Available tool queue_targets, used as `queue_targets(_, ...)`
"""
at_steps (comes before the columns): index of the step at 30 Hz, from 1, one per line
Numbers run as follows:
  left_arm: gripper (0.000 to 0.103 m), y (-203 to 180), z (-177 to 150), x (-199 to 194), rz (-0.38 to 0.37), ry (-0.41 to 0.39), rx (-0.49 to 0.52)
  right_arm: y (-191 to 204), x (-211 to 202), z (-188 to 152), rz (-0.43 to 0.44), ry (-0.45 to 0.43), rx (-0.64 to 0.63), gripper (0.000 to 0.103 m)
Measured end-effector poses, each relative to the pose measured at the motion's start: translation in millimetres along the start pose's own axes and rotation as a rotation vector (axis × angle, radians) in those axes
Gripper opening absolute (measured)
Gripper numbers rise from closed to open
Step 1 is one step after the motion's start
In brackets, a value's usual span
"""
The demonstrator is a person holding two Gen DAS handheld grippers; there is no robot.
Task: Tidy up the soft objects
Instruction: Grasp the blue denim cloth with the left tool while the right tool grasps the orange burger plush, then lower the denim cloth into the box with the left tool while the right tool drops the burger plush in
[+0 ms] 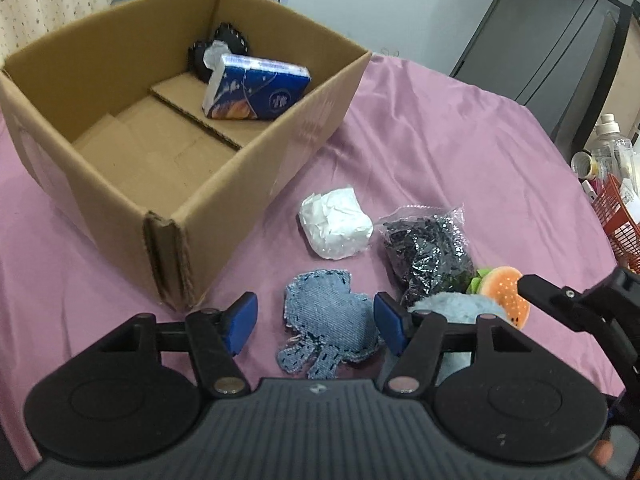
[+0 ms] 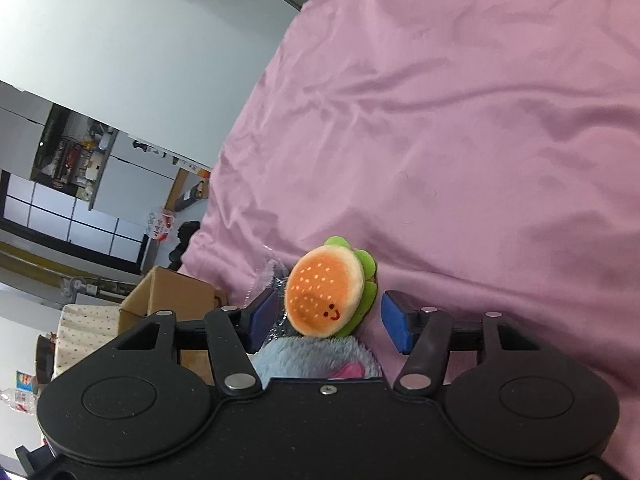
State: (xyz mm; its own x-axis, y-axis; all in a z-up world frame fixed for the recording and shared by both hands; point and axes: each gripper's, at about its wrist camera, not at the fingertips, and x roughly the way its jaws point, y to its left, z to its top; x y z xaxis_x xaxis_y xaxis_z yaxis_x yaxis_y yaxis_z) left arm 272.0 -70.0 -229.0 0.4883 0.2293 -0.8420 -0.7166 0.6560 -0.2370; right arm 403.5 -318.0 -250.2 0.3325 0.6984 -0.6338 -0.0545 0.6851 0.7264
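Observation:
My left gripper is open and low over the pink cloth, its blue fingers either side of a denim stuffed patch. Beyond the patch lie a white crumpled wad and a shiny black plastic bag. An orange burger plush rests on a pale blue fluffy toy to the right. In the right wrist view, my right gripper is open around the burger plush, with the blue fluffy toy just below it. The cardboard box holds a blue tissue pack and a black item.
The pink cloth covers the table, which drops off at the right edge. A red basket and bottles stand past that edge. A dark cabinet is behind. The box's near half is bare cardboard.

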Motion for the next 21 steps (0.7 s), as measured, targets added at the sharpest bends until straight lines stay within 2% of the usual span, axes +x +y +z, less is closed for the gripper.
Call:
queue_targets(1,0.062,2,1,3,-0.005,0.01,-0.014,-1,2,1,-0.003,0.003,0.004,0.057)
queue_targets(4,0.05,7,-1,7,-0.038,0.013,-0.03,-1,5,1,-0.011,0.003,-0.002,0.055)
queue_targets(5,0.042,6,-2,7,-0.058,0.005,-0.023,-1,5,1,-0.018,0.0,-0.006,0.05)
queue_targets(6,0.038,6,-3,7,-0.067,0.009,-0.017,-1,5,1,-0.025,-0.002,-0.008,0.043)
queue_targets(9,0.028,7,-4,5,-0.088,0.018,-0.026,-3,3,-1,-0.037,-0.012,-0.018,0.031)
queue_targets(14,0.019,11,-1,-7,-0.114,0.018,-0.014,5,-9,-3,-0.051,-0.065,-0.059,0.028)
queue_targets(21,0.019,23,3,-41,-0.146,-0.023,0.01,17,-29,-7,-0.056,-0.124,-0.089,0.027)
